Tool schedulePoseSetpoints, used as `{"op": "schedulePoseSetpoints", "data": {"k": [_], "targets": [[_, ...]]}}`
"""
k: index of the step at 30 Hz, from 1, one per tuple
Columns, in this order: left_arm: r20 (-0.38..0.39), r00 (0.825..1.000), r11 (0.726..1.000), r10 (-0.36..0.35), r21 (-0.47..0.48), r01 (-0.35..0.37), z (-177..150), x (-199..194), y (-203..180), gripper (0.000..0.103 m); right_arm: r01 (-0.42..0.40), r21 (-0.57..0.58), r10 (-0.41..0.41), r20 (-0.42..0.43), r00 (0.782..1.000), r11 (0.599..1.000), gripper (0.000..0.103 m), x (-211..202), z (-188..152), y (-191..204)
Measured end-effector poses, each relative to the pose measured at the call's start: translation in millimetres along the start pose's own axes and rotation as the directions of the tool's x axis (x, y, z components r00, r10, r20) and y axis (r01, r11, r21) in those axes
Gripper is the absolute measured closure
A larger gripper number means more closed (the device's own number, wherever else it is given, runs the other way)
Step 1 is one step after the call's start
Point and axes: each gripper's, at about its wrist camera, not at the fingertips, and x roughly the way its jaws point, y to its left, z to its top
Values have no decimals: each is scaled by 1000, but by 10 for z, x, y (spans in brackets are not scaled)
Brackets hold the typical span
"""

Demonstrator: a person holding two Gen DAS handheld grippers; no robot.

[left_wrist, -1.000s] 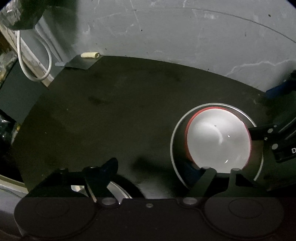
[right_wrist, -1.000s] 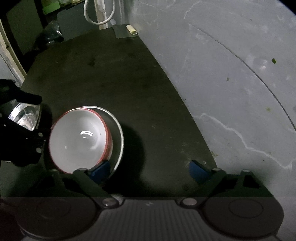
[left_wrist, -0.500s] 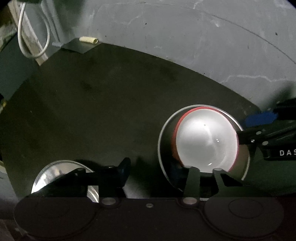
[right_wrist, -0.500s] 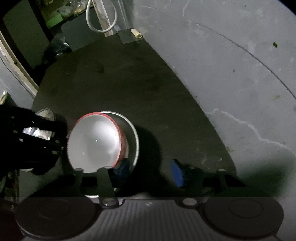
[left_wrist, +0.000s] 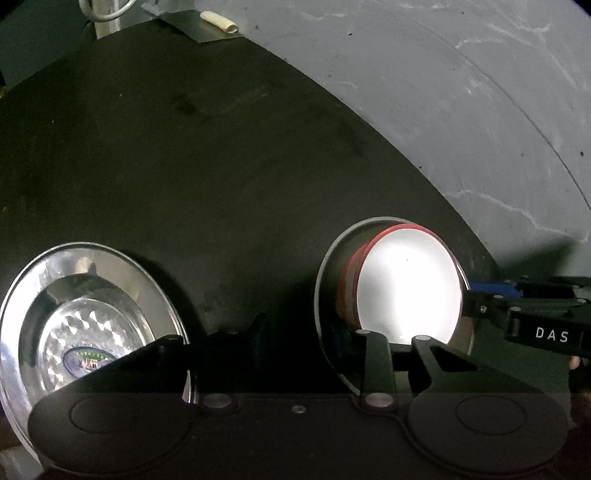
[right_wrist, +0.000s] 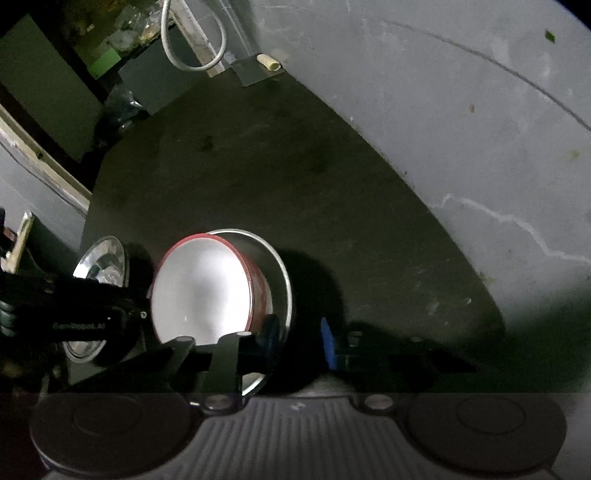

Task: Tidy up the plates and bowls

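A red bowl with a white inside (left_wrist: 402, 288) (right_wrist: 205, 291) sits in a steel plate (left_wrist: 327, 280) (right_wrist: 282, 280) that is held up off the dark table (left_wrist: 184, 166) (right_wrist: 258, 177). My left gripper (left_wrist: 314, 332) has one finger (left_wrist: 373, 354) at the plate's near rim. My right gripper (right_wrist: 299, 339) has its left finger (right_wrist: 258, 343) on the plate's rim and its blue-padded right finger (right_wrist: 328, 343) just outside it. Both look closed on the plate's rim. A second steel plate (left_wrist: 85, 317) (right_wrist: 99, 266) with a patterned centre lies at the left.
A grey cracked floor (left_wrist: 443, 110) (right_wrist: 461, 129) curves around the table's right side. A small cream roll on a grey sheet (left_wrist: 218, 22) (right_wrist: 269, 62) and a white cable (right_wrist: 192, 44) lie at the table's far end. Dark clutter (right_wrist: 74, 74) stands far left.
Both grippers rose and drew back with the plate and bowl. The second steel plate came into fuller view at the left. The right gripper's fingers moved closer together.
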Motion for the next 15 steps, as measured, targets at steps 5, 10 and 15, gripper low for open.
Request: {"op": "schedulePoseSetpoints", "data": {"k": [5, 10, 15], "targets": [[-4, 999, 998, -37, -45, 37, 5, -1, 58, 77, -21, 62, 22, -19, 1000, 998, 80, 12, 23, -47], [-7, 999, 996, -54, -65, 53, -7, -7, 85, 79, -15, 105, 20, -40, 999, 994, 79, 34, 52, -60], [-2, 996, 990, -90, -105, 89, -28, 3, 124, 87, -27, 93, 31, -39, 999, 995, 92, 36, 59, -31]]}}
